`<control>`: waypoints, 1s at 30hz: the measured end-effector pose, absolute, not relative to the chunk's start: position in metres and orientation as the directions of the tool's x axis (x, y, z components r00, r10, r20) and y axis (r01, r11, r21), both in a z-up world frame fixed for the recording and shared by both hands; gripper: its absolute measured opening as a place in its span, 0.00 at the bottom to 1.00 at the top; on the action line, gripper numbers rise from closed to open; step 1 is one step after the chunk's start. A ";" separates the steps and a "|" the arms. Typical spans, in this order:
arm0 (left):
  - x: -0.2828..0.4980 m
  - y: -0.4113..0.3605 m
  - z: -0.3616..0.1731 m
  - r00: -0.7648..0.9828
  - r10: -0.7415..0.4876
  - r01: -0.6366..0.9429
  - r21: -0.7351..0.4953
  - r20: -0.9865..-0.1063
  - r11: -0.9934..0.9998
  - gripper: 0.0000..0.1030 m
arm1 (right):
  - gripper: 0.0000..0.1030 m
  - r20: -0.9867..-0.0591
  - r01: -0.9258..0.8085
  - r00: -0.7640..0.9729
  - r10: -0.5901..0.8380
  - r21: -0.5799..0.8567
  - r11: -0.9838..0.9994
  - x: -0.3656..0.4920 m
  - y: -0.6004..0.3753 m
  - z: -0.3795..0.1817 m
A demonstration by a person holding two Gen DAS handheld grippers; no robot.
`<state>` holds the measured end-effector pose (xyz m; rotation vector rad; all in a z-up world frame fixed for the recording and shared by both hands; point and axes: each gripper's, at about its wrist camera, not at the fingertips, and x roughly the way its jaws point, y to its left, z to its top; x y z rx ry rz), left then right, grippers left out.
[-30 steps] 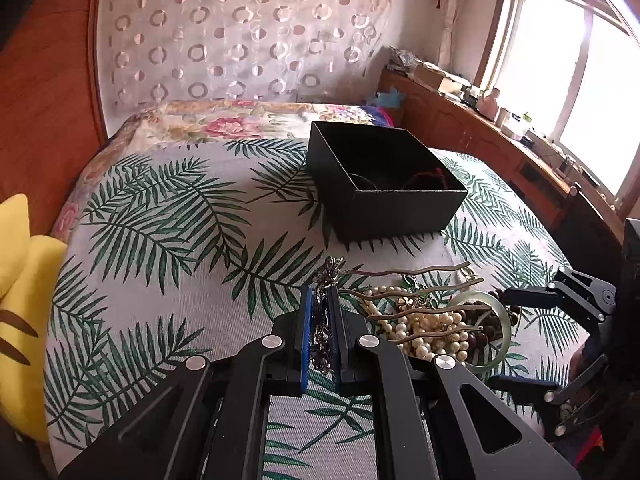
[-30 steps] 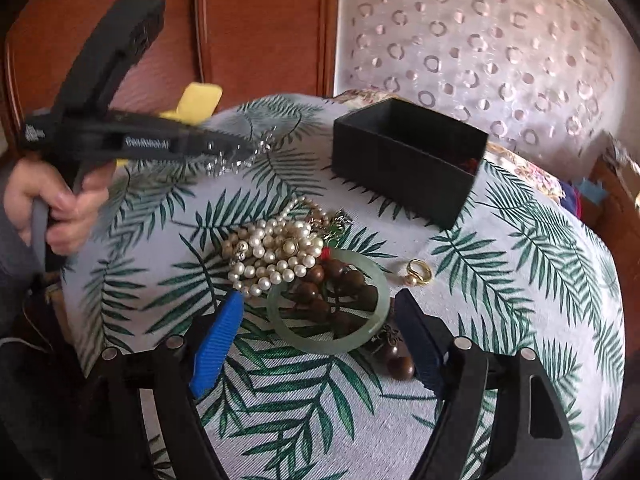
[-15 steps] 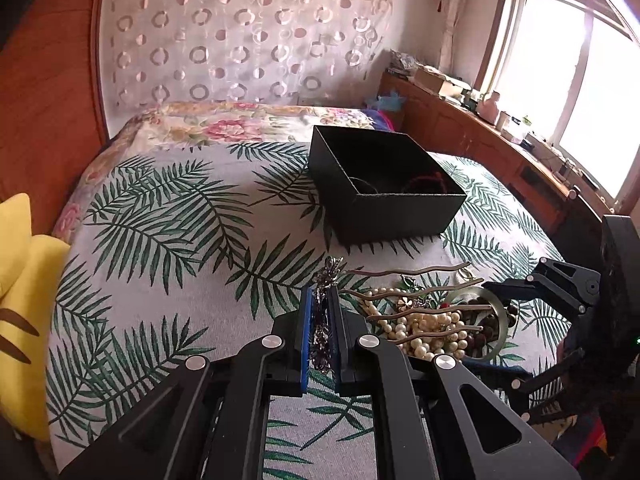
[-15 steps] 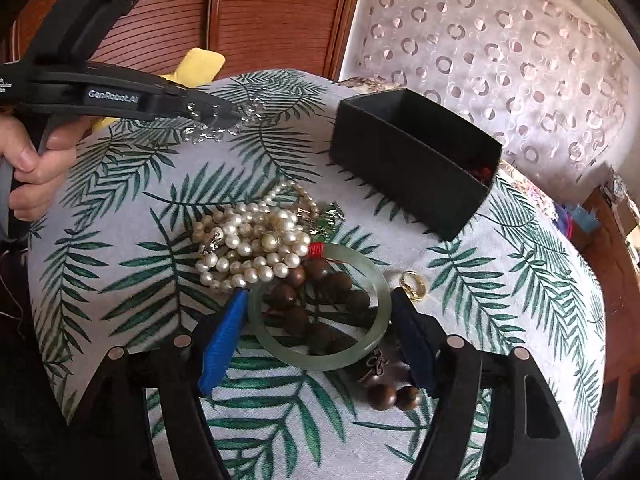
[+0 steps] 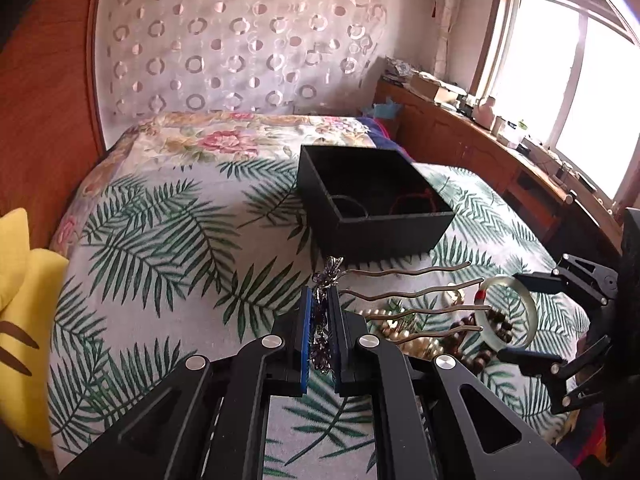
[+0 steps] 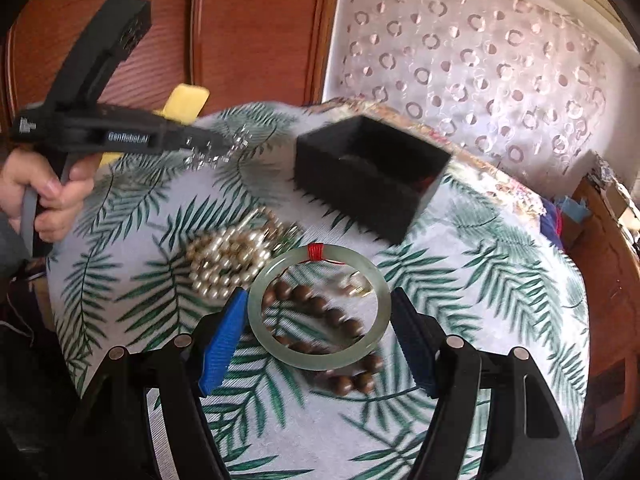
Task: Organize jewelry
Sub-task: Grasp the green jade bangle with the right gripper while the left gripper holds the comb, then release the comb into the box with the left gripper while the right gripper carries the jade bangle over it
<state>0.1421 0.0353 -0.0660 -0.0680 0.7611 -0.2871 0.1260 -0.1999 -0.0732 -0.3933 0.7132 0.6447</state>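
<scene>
The left gripper (image 5: pixel 320 320) has its jaws closed on a jewelled comb (image 5: pixel 326 280), whose wavy prongs stick out toward 3 o'clock in the left wrist view. The open black box (image 5: pixel 376 208) lies on the bed (image 5: pixel 160 240) at about 12 o'clock from these jaws, just past the comb's tip, so the left hand is the nearer one to the box; a straight carry forward and over the near wall looks like the coming move, with the prongs crosswise to the travel.

The right gripper (image 6: pixel 318 320) has its jaws spread wide, empty, either side of the jade bangle (image 6: pixel 318 308). In the right wrist view the bangle lies flat between the pads, its red thread at 12 o'clock. Brown beads (image 6: pixel 320 308) lie inside and under the ring, pearls (image 6: pixel 228 260) at 10 o'clock, a gold ring (image 6: pixel 358 284) within the bangle's upper right. The box is at 12 to 1 o'clock beyond it.
</scene>
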 end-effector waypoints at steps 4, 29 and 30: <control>0.151 0.028 -0.055 0.700 -0.283 0.244 -0.153 -0.656 0.958 0.06 | 0.72 -0.681 -0.633 0.608 0.408 -0.105 0.767 0.139 -0.211 -0.061; 0.254 -0.019 -0.057 0.673 -0.231 0.232 -0.096 -0.703 0.968 0.07 | 0.72 -0.637 -0.572 0.667 0.387 -0.105 0.814 0.213 -0.213 -0.031; 0.256 -0.019 -0.059 0.670 -0.231 0.228 -0.100 -0.706 0.968 0.07 | 0.72 -0.637 -0.571 0.666 0.388 -0.102 0.814 0.215 -0.214 -0.031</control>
